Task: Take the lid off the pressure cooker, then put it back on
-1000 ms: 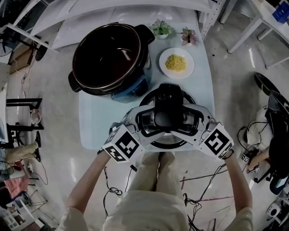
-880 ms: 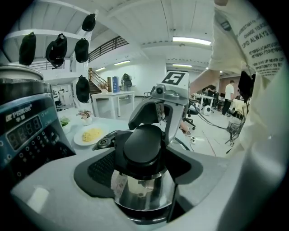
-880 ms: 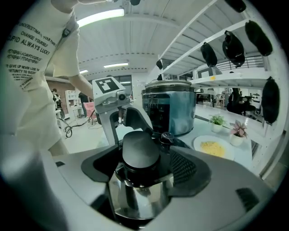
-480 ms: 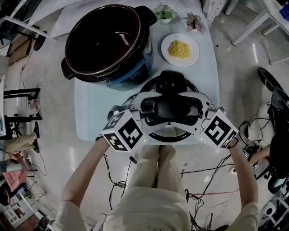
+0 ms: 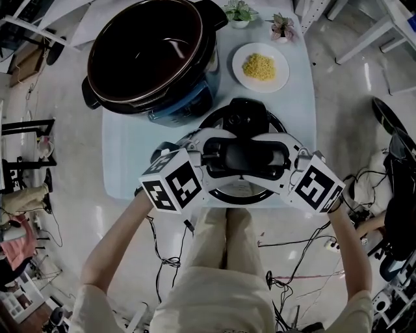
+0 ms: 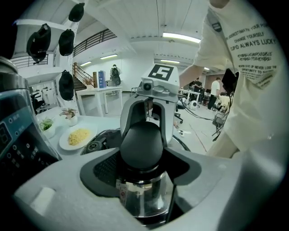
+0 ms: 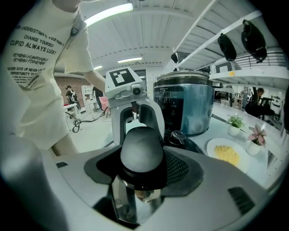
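Observation:
The pressure cooker's lid [image 5: 239, 196] lies on the table near its front edge, apart from the open cooker [image 5: 153, 58]. Its black handle [image 5: 246, 156] runs left to right. My left gripper [image 5: 218, 158] holds the handle's left end and my right gripper [image 5: 273, 160] its right end, facing each other. Both pairs of jaws have just been closing with the handle between them. In the left gripper view the handle's rounded end [image 6: 141, 144] sits against both dark pads. The right gripper view shows the other end [image 7: 141, 153] seated the same way.
The cooker body fills the table's back left, its dark pot showing nothing inside. A white plate of yellow food [image 5: 260, 66] lies behind the lid, with two small potted plants [image 5: 239, 12] at the back edge. The table's front edge [image 5: 130, 195] is just below the lid.
Both grippers' fingers have drawn in on the lid's handle. The left marker cube has rolled and tipped a little. The lid has stayed on the table.

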